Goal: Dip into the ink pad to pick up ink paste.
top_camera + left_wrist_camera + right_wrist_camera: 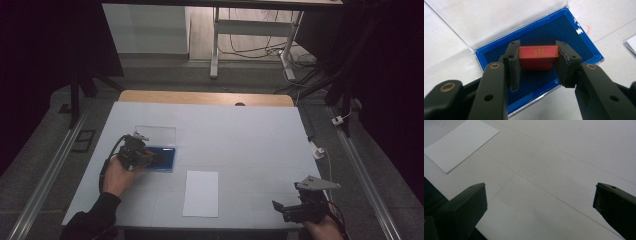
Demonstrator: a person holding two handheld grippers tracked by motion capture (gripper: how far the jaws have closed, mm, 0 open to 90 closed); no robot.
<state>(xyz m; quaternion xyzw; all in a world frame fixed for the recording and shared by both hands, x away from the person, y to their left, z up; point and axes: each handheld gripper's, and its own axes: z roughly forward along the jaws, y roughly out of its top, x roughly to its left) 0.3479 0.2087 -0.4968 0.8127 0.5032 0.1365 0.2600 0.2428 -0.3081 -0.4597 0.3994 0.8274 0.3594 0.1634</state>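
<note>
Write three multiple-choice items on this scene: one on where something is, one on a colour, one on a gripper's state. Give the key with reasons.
1. Where does the sheet of paper lie?
A. inside the case
B. flat on the table, between the two grippers
C. on the floor

2. What colour is the block in the left gripper?
A. red
B. green
C. white

3. How does the right gripper stand?
A. shut on the paper
B. shut on the block
C. open, holding nothing

Key: 1 B, the high view shows it on the table between them. 2 A, red with a gold mark, over the blue case. 3 C, its jaws stand wide apart over bare table.
</note>
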